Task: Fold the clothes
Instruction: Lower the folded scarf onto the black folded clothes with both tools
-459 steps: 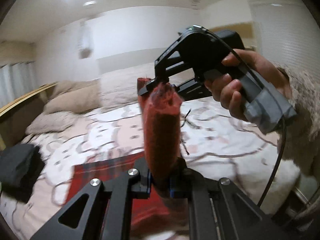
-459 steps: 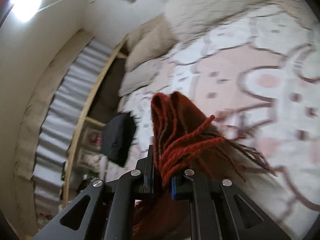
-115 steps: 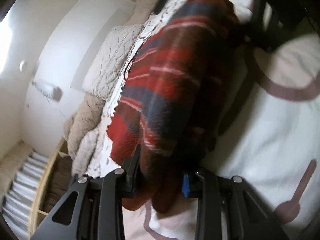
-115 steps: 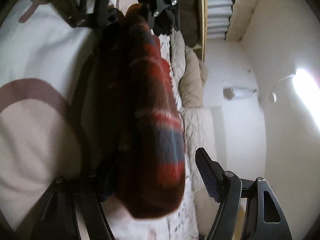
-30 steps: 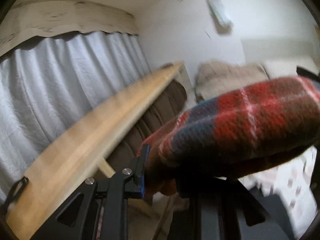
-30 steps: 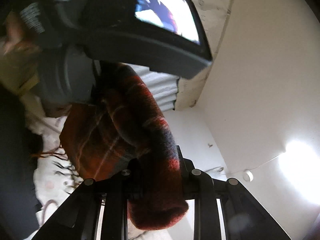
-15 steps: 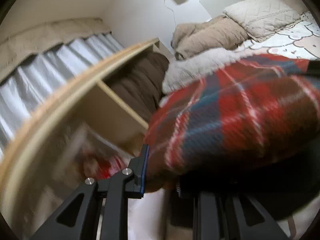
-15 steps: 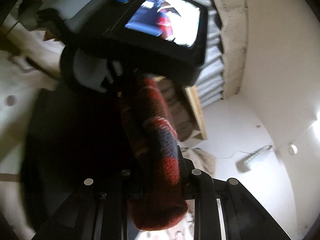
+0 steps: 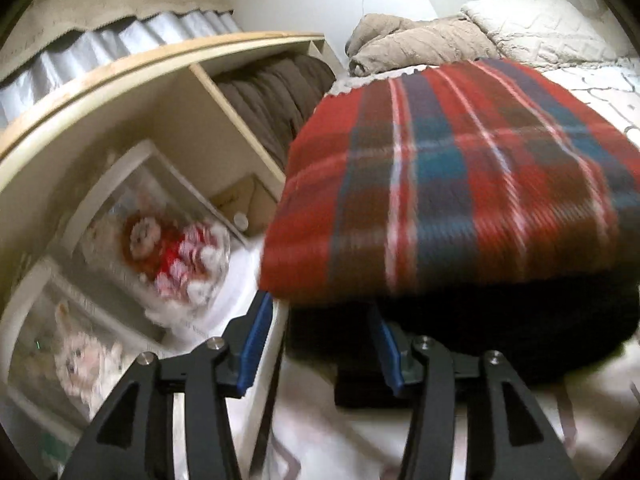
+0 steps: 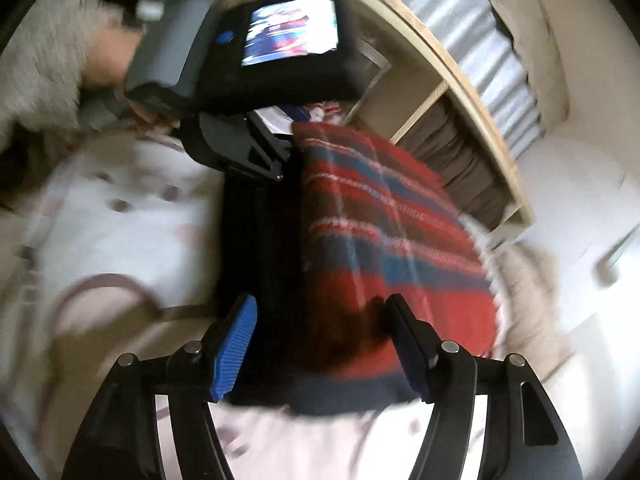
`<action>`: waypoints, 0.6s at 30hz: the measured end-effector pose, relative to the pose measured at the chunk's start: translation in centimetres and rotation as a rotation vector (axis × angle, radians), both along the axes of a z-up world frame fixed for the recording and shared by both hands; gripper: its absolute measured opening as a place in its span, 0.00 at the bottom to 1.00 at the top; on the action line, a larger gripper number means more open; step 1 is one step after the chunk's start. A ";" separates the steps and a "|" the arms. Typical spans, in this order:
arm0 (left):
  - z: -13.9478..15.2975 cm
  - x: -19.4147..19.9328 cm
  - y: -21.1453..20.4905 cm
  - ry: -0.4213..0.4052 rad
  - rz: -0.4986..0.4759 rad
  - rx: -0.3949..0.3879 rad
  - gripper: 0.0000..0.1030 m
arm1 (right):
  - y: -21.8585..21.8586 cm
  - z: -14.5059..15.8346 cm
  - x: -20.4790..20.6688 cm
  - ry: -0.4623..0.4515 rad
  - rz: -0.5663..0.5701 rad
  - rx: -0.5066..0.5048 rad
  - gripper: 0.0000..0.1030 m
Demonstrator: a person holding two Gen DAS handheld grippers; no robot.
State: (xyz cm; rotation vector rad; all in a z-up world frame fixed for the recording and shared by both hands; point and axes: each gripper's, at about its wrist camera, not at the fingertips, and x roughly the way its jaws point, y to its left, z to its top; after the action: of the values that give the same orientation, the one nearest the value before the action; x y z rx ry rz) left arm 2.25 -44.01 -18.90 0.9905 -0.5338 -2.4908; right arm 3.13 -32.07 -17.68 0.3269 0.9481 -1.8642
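Observation:
A folded red plaid scarf lies flat on a black folded garment on the bed. My left gripper sits at the scarf's near corner with its jaws opening; the blue pads stand clear of the cloth. In the right wrist view the same scarf rests on the black garment. My right gripper straddles its near end, jaws opening, pads not pressing. The left gripper shows at the scarf's far end, held by a hand.
A wooden shelf unit stands beside the bed, holding brown bedding and boxed dolls. Beige pillows lie at the head of the bed. The patterned sheet spreads to the left, and a fluffy sleeve is near.
Both grippers came down with the scarf onto the black garment. Their jaws, shut on the scarf before, now stand apart and the scarf lies released.

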 end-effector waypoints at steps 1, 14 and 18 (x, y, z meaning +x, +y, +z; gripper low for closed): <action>0.2 0.9 -0.2 -0.002 0.006 0.033 0.47 | 2.3 0.2 0.1 -0.074 0.000 -0.028 0.64; 1.1 2.3 -3.6 0.153 0.112 0.745 0.55 | 12.7 -0.1 -10.8 -0.864 -0.256 -0.357 0.64; -1.1 2.9 -4.5 0.245 0.163 1.084 0.55 | 12.4 -0.1 -12.4 -1.085 -0.266 -0.444 0.64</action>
State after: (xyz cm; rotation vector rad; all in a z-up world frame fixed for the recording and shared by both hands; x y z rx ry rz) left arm 5.20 -48.48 -19.98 0.9434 1.0397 -2.6288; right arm -9.32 -19.67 -17.77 1.0703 -0.2510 -1.6845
